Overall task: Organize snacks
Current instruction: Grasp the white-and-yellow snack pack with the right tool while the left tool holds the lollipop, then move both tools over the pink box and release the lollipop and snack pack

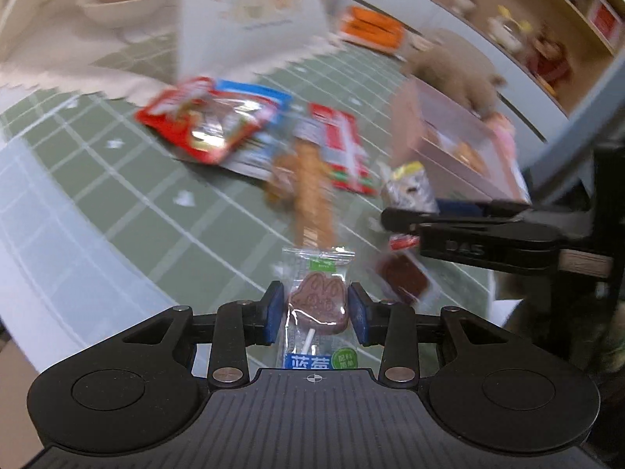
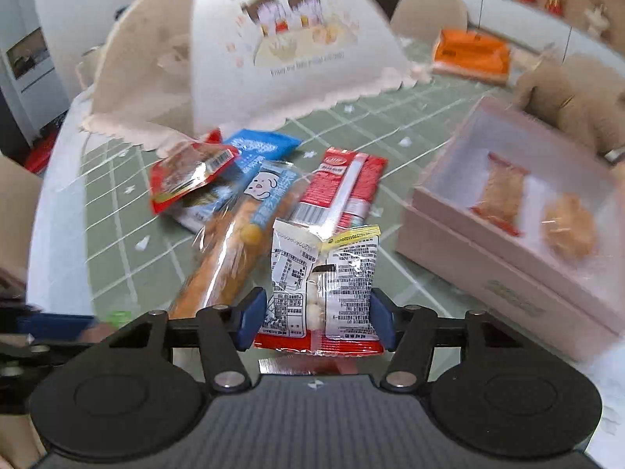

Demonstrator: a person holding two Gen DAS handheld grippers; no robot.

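Left gripper [image 1: 315, 314]: blue pads closed on the sides of a wrapped lollipop [image 1: 317, 305], brown paw-shaped candy between them, held off the green checked tablecloth [image 1: 97, 179]; long axis runs along the fingers, stick toward the camera, sealed top edge pointing away. Right gripper [image 2: 317, 319]: pads pressed on a small white-and-red snack packet [image 2: 326, 285], printed back up, long axis likewise away from the camera, yellow-tabbed seal at the far end, raised above the pile. Beyond: long orange bread stick pack [image 2: 222, 258], red strip pack [image 2: 340, 191], red and blue pouches, lying loose near the middle of the cloth; pink open box [image 2: 504, 273] to the right, two snacks already inside. Risks, as judged: slick film may slip from either pinch in transit; the two grippers sit close and could collide; a packet dropped short would strike the box wall.
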